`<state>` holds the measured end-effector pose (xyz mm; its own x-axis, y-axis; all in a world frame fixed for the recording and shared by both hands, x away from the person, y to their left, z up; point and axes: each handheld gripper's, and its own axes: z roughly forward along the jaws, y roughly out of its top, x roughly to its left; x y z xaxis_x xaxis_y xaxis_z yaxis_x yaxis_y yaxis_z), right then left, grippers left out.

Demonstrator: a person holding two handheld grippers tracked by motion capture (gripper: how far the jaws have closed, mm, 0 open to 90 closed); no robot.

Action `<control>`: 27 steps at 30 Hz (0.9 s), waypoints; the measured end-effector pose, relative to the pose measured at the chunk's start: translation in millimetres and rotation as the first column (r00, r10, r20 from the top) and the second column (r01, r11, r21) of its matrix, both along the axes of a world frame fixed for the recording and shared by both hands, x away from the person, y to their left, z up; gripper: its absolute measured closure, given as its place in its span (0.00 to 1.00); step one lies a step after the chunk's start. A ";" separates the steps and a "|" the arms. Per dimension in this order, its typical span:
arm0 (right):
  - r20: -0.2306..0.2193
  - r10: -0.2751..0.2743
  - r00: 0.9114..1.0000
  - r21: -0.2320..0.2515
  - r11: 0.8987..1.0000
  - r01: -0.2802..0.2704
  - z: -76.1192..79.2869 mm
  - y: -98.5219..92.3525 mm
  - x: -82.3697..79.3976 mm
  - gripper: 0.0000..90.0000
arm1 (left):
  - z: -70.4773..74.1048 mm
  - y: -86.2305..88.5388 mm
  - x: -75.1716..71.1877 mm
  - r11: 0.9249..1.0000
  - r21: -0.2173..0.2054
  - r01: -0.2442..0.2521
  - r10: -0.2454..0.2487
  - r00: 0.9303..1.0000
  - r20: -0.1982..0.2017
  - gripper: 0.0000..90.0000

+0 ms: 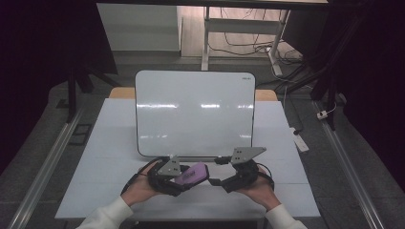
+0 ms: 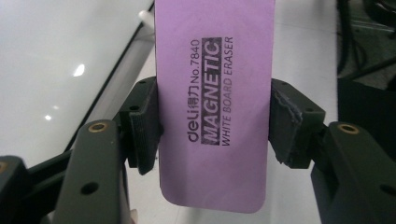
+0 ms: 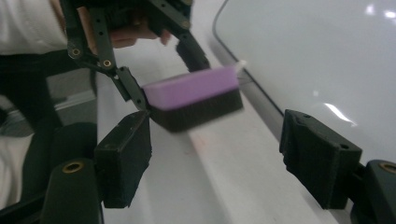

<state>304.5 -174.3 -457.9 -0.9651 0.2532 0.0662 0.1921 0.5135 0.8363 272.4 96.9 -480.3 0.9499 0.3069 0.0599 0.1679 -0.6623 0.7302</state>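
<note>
A purple whiteboard eraser (image 1: 191, 174) with a black felt underside is clamped across its width by my left gripper (image 1: 187, 178), just above the white table near the whiteboard's front edge. In the left gripper view the pads (image 2: 144, 126) press on both long sides of the eraser (image 2: 215, 93), whose printed purple top faces the camera. My right gripper (image 1: 217, 171) is close to the eraser's right end, jaws spread and nothing between them. The right gripper view looks past its own open jaws (image 3: 215, 158) at the eraser (image 3: 194, 95), held ahead by the left gripper (image 3: 166, 77).
A white whiteboard (image 1: 193, 112) with a dark rim lies flat on the white table (image 1: 110, 143), beyond both hands. Metal rails run along the floor on either side. A desk frame and cables (image 1: 248, 45) stand behind the table.
</note>
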 end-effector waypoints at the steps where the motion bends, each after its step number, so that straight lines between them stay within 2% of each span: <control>1: -0.009 0.015 1.000 -0.006 1.000 -0.015 -0.2 3.3 0.5 0.27 | 0.0 -0.7 0.1 1.000 -0.001 0.010 -0.010 1.000 -0.001 0.46; 5: -0.043 0.059 0.997 -0.030 0.998 -0.060 -3.0 14.9 2.6 0.30 | 0.0 -2.0 -0.6 0.999 -0.001 0.046 -0.046 0.999 -0.004 0.46; 7: -0.054 0.071 0.996 -0.028 0.997 -0.073 -4.4 17.7 2.5 0.33 | 0.1 -1.9 -1.0 0.999 0.005 0.052 -0.052 0.999 0.000 0.46; 9: -0.068 0.093 0.993 -0.019 0.995 -0.094 -4.9 18.6 2.0 0.41 | 0.2 -1.0 -0.3 0.999 0.002 0.054 -0.054 0.999 -0.004 0.46; 10: -0.060 0.093 0.994 -0.015 0.995 -0.094 -4.8 18.6 1.2 0.42 | 0.2 -0.5 0.0 0.999 -0.003 0.055 -0.055 0.998 -0.007 0.45; 19: -0.084 0.092 0.992 0.001 0.996 -0.092 -5.5 17.5 1.3 0.45 | 0.4 1.2 0.3 0.998 -0.010 0.062 -0.062 0.998 -0.009 0.43; 23: -0.104 0.067 0.992 0.024 0.998 -0.065 -7.1 14.7 4.0 0.45 | 1.8 2.8 -0.7 1.000 -0.020 0.012 -0.012 1.000 0.007 0.34; 25: -0.108 0.033 0.994 0.028 0.999 -0.030 -7.2 12.3 5.8 0.45 | 4.6 5.2 -3.5 0.999 -0.026 -0.029 0.030 0.999 0.038 0.30; 27: -0.122 -0.004 0.993 0.037 0.999 0.009 -7.3 9.4 7.8 0.45 | 8.8 8.1 -8.4 0.997 -0.050 -0.065 0.069 0.995 0.071 0.27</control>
